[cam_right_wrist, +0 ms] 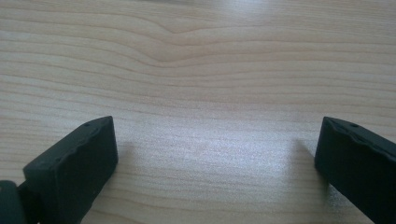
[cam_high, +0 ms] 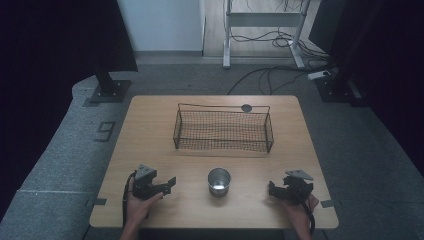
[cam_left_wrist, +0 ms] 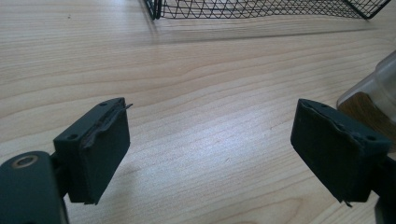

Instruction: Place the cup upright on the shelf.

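Observation:
A small metal cup (cam_high: pixel 219 181) stands upright on the wooden table (cam_high: pixel 150 145), near its front edge and between the two hands. To the cup's left, my left gripper (cam_high: pixel 169 185) rests low over the wood, open, with bare table between its pads. In the left gripper view that gripper (cam_left_wrist: pixel 210 144) points toward the basket (cam_left_wrist: pixel 261 9), and the cup (cam_left_wrist: pixel 378 93) shows at the right edge. Right of the cup, my right gripper (cam_high: pixel 272 189) is open too. The right gripper view has its jaws (cam_right_wrist: pixel 215 158) wide apart over bare wood.
A black wire-mesh basket (cam_high: pixel 222 131) stands across the far middle of the table, with a round dark cable hole (cam_high: pixel 246 107) behind it. Dark stands and cables lie on the floor beyond the table.

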`<state>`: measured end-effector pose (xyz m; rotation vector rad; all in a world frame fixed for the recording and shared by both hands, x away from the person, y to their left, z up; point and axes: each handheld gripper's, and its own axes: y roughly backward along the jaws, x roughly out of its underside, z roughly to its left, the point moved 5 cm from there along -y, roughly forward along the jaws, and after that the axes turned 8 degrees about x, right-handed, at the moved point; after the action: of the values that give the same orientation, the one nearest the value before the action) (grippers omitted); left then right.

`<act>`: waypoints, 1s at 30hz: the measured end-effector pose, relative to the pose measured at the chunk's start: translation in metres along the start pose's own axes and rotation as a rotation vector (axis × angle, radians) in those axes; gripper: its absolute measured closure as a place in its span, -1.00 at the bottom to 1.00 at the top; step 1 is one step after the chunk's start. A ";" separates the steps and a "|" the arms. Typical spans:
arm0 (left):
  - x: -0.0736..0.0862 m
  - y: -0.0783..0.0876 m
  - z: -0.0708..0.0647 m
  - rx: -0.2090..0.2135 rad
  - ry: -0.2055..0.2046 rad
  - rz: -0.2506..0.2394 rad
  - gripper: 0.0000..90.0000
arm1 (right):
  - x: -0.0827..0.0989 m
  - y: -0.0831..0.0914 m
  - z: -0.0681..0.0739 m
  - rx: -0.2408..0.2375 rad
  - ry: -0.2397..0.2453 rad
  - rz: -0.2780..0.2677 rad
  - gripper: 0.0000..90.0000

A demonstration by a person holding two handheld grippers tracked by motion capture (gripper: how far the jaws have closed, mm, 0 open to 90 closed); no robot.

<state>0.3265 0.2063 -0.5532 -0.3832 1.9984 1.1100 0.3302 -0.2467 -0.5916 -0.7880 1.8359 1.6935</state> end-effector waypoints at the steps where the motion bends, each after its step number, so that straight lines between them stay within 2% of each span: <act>1: 0.000 0.001 0.001 0.002 0.003 -0.001 -0.73 | 0.000 0.000 0.000 -0.001 0.000 0.000 -1.00; 6: 0.001 0.003 0.003 0.004 0.017 -0.003 -0.73 | -0.001 -0.001 0.000 -0.002 0.003 -0.001 -1.00; 13: 0.001 0.004 -0.002 0.016 0.015 -0.010 -0.73 | -0.001 -0.001 0.000 -0.005 0.005 -0.001 -1.00; 20: -0.003 0.011 -0.005 0.024 0.017 -0.032 -0.73 | -0.001 -0.001 0.000 -0.009 0.009 -0.002 -1.00; 30: -0.008 0.016 -0.016 0.051 -0.006 -0.038 -0.73 | -0.001 -0.001 0.000 -0.009 0.009 -0.002 -1.00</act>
<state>0.3146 0.2016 -0.5335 -0.3887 2.0019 1.0330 0.3315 -0.2466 -0.5915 -0.8017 1.8338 1.7014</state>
